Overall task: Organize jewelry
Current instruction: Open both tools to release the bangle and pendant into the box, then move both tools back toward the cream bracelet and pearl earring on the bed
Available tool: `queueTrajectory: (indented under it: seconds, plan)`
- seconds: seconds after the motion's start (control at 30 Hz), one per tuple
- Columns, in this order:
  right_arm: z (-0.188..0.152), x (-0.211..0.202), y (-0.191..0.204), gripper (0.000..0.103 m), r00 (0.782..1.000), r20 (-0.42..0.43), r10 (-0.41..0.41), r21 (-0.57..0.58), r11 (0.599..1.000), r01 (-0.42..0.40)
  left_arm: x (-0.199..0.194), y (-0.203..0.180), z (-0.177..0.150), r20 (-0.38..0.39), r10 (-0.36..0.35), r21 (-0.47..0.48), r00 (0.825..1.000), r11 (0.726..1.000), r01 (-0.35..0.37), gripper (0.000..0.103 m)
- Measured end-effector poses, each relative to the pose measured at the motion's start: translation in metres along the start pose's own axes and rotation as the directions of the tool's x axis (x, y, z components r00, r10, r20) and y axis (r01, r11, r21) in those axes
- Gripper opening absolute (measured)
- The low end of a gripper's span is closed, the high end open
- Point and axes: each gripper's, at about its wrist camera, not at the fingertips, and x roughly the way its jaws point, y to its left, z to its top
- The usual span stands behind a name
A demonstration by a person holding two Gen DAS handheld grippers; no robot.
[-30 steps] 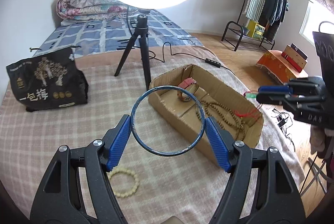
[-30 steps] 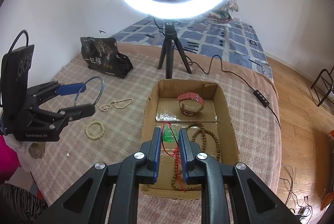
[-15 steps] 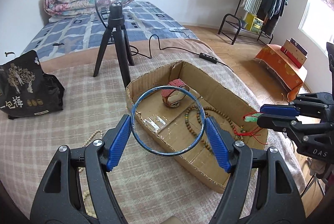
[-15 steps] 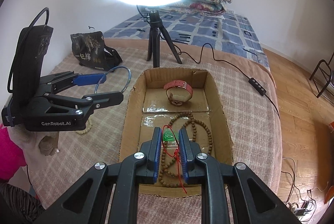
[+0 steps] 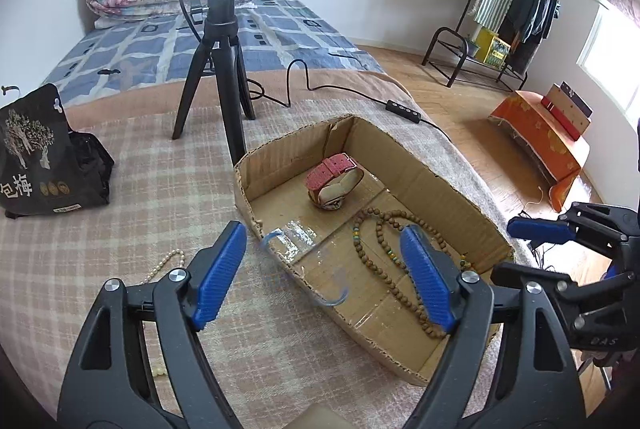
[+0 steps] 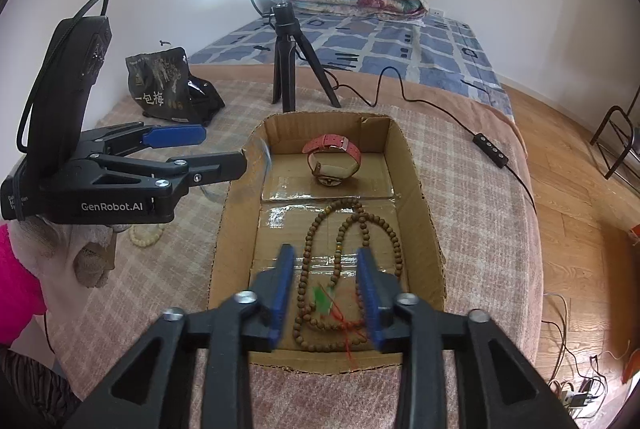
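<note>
- Over the near-left edge of the open brown cardboard box, we hold the left gripper with its blue-padded fingers wide apart, gripping nothing.
- Between them, a thin blue ring bangle shows as a motion-blurred streak at the box wall; we cannot tell whether it touches the cardboard.
- At the near end of the box, we hold the right gripper with its fingers apart too, straddling a brown wooden bead necklace with a green pendant and red cord on the box floor.
- Far compartment: pink-strap wristwatch.
- Left of the box on the checked blanket: cream bead bracelet and pearl strand.
</note>
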Motion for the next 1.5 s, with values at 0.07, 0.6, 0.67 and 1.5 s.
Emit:
queueTrajectory:
  seconds: [0.07,0.6,0.67,1.5]
  plan:
    - [0.000,-0.002,0.001,0.063,1.000,0.010,-0.008,0.000,1.000,0.008,-0.001,0.000,0.000,0.001,0.011,0.009,1.000,1.000,-0.011,0.082]
    - [-0.001,-0.014,0.015,0.092,0.998,0.036,-0.047,-0.016,0.999,0.048,-0.026,0.007,-0.001,0.028,0.024,0.009,0.999,1.000,-0.025,0.082]
    - [0.000,-0.016,0.017,0.096,0.998,0.038,-0.049,-0.015,0.999,0.050,-0.030,0.008,-0.002,0.033,0.027,0.010,0.999,1.000,-0.028,0.082]
    - [0.021,-0.036,0.091,0.103,0.991,0.131,-0.042,-0.067,0.996,0.051,-0.171,0.122,-0.039,0.143,0.201,-0.045,0.969,0.979,-0.196,0.082]
